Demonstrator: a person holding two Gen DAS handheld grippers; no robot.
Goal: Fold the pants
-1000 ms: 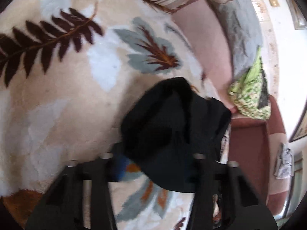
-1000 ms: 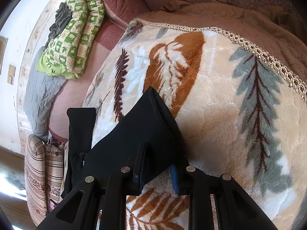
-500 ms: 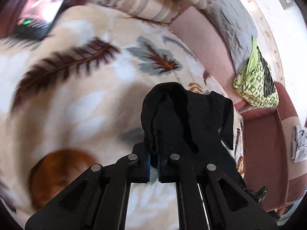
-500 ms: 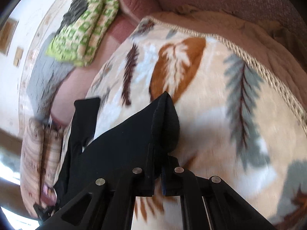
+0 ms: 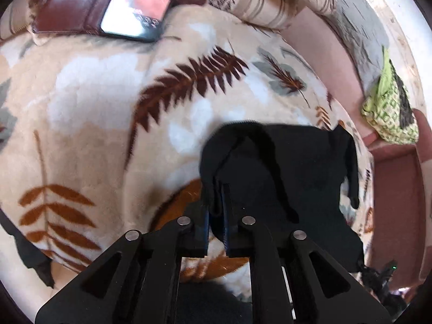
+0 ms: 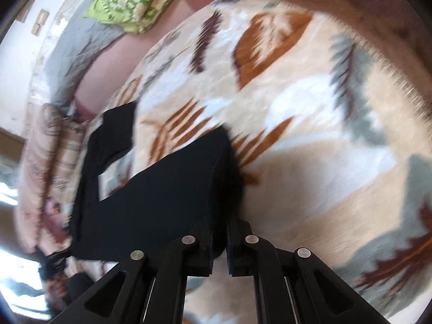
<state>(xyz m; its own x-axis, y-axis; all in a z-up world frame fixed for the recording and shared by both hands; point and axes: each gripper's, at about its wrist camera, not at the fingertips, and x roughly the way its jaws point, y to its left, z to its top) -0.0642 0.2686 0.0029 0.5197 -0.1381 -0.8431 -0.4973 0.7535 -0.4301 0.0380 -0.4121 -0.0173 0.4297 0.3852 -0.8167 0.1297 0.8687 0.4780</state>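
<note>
Since the earlier frames, both pinched ends of the black pants (image 5: pixel 283 178) have been lifted and carried across the leaf-patterned blanket (image 5: pixel 108 124), so a fold can be laid. Cloth is clamped between the fingers of the left gripper (image 5: pixel 216 210) and of the right gripper (image 6: pixel 220 243), both having just closed. No containers are seen; a phone (image 5: pixel 137 8) lies beyond the blanket's far edge.

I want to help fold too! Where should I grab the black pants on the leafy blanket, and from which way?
Grab the black pants at an outer edge near a corner, coming down from above. They lie limp and flat on the blanket, so only a pinched fold lifts cleanly. That is how the left gripper and right gripper hold them, each shut on bunched cloth at one end.
</note>
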